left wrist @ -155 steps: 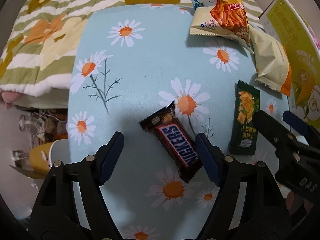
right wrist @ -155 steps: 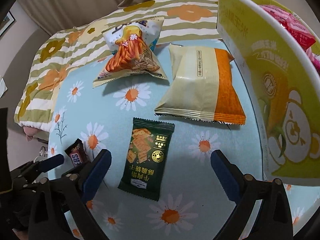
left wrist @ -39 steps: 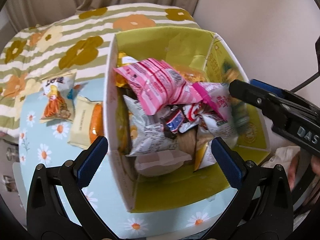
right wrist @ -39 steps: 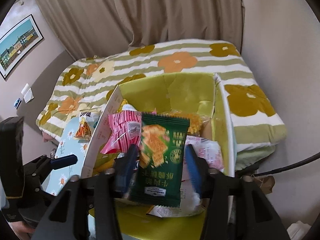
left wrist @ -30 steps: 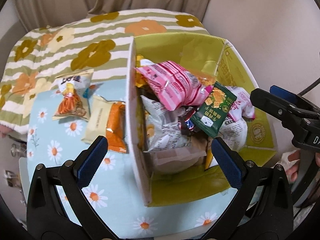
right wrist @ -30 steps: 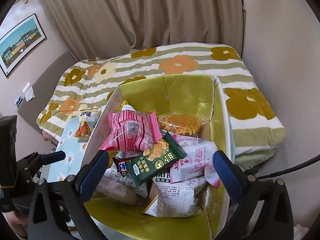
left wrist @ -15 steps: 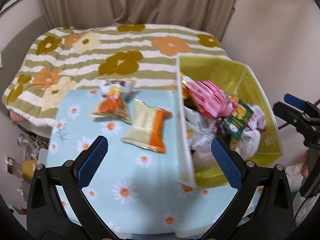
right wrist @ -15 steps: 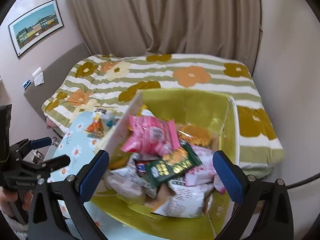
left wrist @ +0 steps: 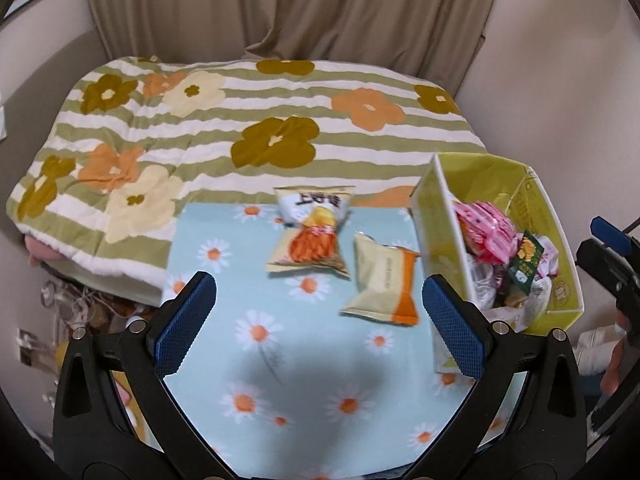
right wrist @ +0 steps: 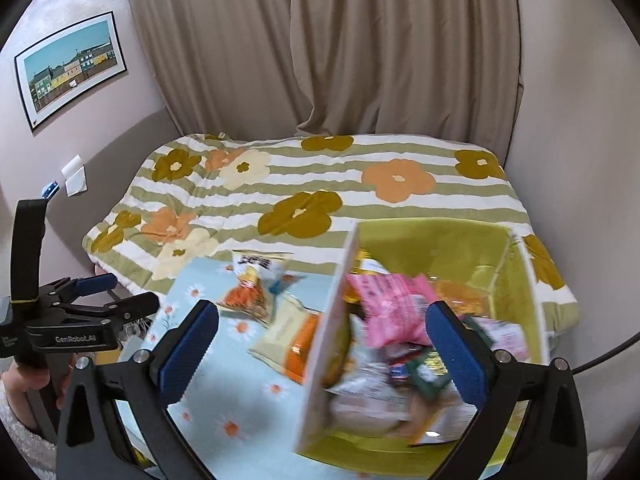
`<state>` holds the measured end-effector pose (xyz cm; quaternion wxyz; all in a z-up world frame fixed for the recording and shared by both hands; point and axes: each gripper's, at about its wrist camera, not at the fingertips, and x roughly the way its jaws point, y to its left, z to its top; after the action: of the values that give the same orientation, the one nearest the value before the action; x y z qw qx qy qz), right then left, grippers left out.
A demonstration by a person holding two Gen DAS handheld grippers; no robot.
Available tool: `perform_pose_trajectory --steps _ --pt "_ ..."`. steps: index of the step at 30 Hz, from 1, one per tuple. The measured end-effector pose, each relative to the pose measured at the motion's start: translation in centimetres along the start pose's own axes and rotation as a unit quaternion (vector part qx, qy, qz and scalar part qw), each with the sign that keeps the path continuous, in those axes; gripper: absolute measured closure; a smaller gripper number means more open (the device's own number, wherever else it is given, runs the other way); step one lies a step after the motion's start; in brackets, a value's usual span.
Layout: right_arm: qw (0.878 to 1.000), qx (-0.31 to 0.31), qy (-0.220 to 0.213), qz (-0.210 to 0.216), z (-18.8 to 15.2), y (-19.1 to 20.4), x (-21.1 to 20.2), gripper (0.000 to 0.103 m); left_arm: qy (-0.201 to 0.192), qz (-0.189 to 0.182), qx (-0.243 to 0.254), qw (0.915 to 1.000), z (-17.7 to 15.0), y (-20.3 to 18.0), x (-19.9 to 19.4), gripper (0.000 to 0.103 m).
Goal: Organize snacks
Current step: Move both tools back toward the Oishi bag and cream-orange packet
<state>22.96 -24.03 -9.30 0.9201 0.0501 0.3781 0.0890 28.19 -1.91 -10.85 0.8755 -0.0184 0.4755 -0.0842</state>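
Note:
A yellow-green snack box (left wrist: 436,224) stands at the right of the daisy-print table (left wrist: 280,360), filled with packets, among them a pink bag (left wrist: 486,232) and a green cracker pack (left wrist: 526,264). A chip bag with orange sticks (left wrist: 310,236) and a cream-and-orange bag (left wrist: 384,280) lie on the table left of the box. My left gripper (left wrist: 320,328) is open and empty, high above the table. My right gripper (right wrist: 324,356) is open and empty above the box's left wall (right wrist: 328,344); the pink bag (right wrist: 390,304) shows inside. The left gripper also shows in the right wrist view (right wrist: 116,292).
A bed with a striped flower quilt (left wrist: 248,128) lies behind the table, with beige curtains (left wrist: 288,8) beyond. A wall runs close on the right of the box. Clutter sits on the floor at the table's left (left wrist: 80,308). A framed picture (right wrist: 70,68) hangs on the left wall.
Both grippers have pulled back and up from the box, empty. The green cracker pack dropped from the right gripper about a second ago and lies in the box. The left view has swung left over the table.

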Motion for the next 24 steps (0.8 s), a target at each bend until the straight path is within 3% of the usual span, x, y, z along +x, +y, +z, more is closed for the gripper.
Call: perform_pose_trajectory --steps 12,24 --pt "0.995 0.061 -0.003 -0.078 -1.3 8.0 5.2 0.0 0.039 -0.07 0.059 0.995 4.9 6.5 4.6 0.0" --pt "0.981 0.085 0.06 -0.165 -6.3 10.4 13.9 0.0 0.142 -0.113 0.108 0.9775 6.3 4.7 15.6 0.001"
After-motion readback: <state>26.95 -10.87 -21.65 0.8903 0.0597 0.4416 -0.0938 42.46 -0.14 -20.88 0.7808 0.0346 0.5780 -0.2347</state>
